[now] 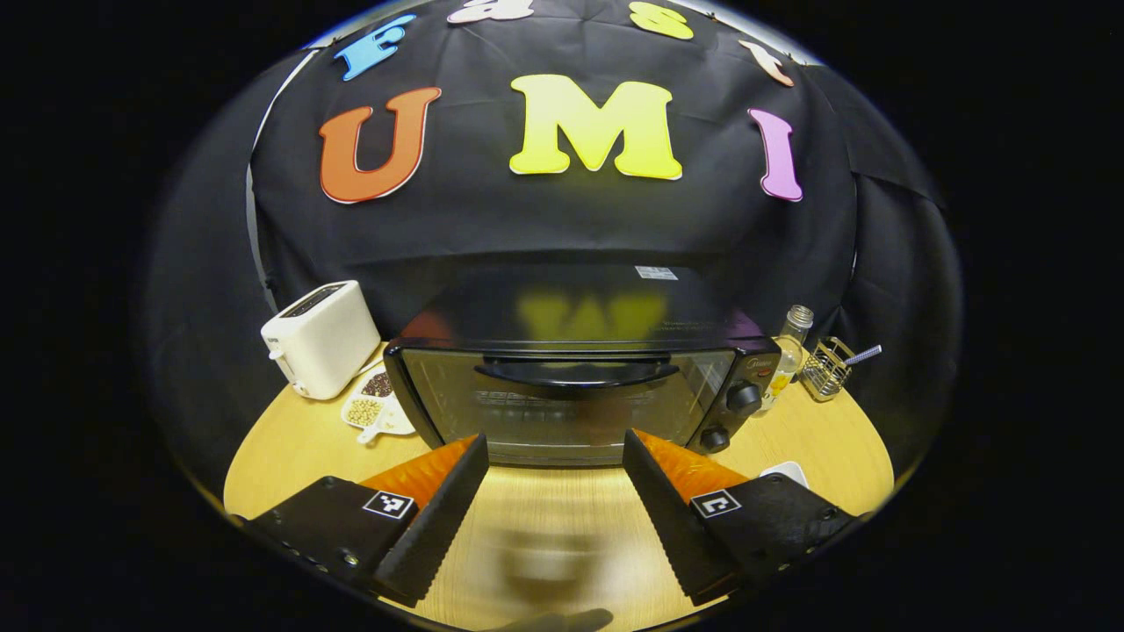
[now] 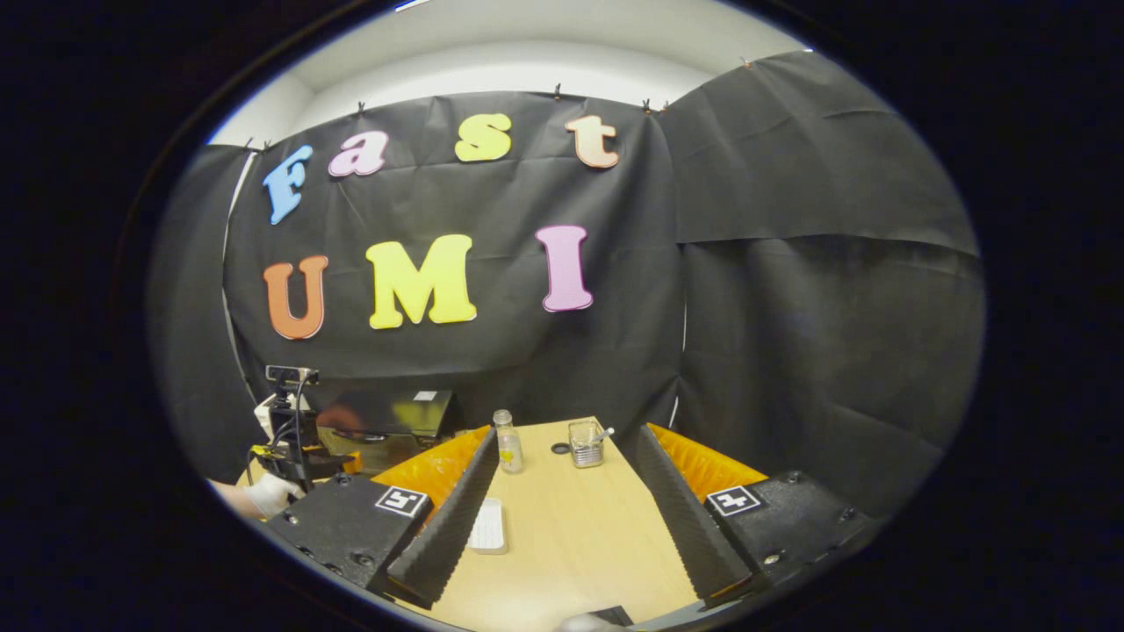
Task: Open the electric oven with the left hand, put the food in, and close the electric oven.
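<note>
You are holding the left gripper point(image 1: 555, 478) low over the wooden table point(image 1: 817, 439), level and aimed square at the electric oven point(image 1: 580, 386). Its two fingers are standing wide apart with nothing between them; their inner faces are ridged like saw teeth, and each black body is carrying a small square marker.

The oven is sitting just ahead of the fingertips, door shut: a dark boxy casing with a glossy top, a glass front, a curved black handle point(image 1: 575, 373) across the upper door, and two round knobs point(image 1: 742, 399) stacked at its right edge.

To its left a white, rounded toaster point(image 1: 320, 338) is standing, with a white divided dish point(image 1: 373, 408) of brown and pale grains just in front of it. To the oven's right are a clear glass bottle point(image 1: 790, 351) and a small wire basket point(image 1: 825, 369).

You are carrying the right gripper point(image 2: 562, 491) higher, tilted down over the pale table, also spread open and empty. A flat white tray point(image 2: 488, 527) is lying beside its left finger. Far left in the right gripper view, your gloved hand point(image 2: 268, 493) is holding the other gripper near the oven.
</note>
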The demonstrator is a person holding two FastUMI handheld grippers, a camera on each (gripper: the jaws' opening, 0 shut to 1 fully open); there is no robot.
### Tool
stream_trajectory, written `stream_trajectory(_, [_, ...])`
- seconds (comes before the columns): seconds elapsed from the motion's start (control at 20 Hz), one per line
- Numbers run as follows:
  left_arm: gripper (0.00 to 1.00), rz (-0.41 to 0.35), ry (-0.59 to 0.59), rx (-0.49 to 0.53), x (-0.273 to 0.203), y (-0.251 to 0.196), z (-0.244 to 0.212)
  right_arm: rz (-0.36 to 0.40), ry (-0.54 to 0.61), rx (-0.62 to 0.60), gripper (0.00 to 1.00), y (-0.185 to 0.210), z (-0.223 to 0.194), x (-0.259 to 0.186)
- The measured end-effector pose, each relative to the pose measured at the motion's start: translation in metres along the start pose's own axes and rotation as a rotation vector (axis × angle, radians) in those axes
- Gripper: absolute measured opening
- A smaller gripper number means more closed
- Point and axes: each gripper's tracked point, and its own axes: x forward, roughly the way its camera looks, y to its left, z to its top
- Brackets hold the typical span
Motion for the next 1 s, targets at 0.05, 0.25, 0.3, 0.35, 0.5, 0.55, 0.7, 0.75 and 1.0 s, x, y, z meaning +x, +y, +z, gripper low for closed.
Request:
stream_trajectory(0.05, [0.99, -0.006, -0.019, -0.005, -0.01, -0.002, 0.006, 0.006, -0.001, 0.0, 1.0, 0.002, -0.001, 0.0])
stream_trajectory(0.25, [0.99, -0.033, -0.184, 0.022, -0.072, -0.008, 0.064, 0.046, -0.006, -0.017, 1.0, 0.019, 0.001, 0.007])
stream_trajectory(0.3, [0.98, -0.035, -0.226, 0.033, -0.09, -0.007, 0.08, 0.061, -0.011, -0.016, 1.0, 0.025, 0.004, 0.009])
stream_trajectory(0.35, [0.98, -0.034, -0.263, 0.038, -0.106, -0.003, 0.094, 0.077, -0.015, -0.018, 1.0, 0.032, 0.004, 0.012])
stream_trajectory(0.5, [0.98, -0.036, -0.339, 0.056, -0.158, 0.005, 0.123, 0.124, -0.034, -0.036, 1.0, 0.051, 0.01, 0.022])
stream_trajectory(0.55, [0.97, -0.03, -0.368, 0.061, -0.173, 0.012, 0.132, 0.14, -0.04, -0.042, 1.0, 0.057, 0.011, 0.026])
stream_trajectory(0.7, [0.97, 0.005, -0.421, 0.061, -0.213, 0.031, 0.145, 0.196, -0.067, -0.053, 1.0, 0.081, 0.019, 0.033])
stream_trajectory(0.75, [0.97, 0.011, -0.429, 0.054, -0.224, 0.033, 0.147, 0.214, -0.073, -0.054, 1.0, 0.087, 0.021, 0.035])
stream_trajectory(1.0, [0.97, 0.072, -0.443, 0.031, -0.259, 0.057, 0.14, 0.276, -0.087, -0.072, 1.0, 0.107, 0.022, 0.043])
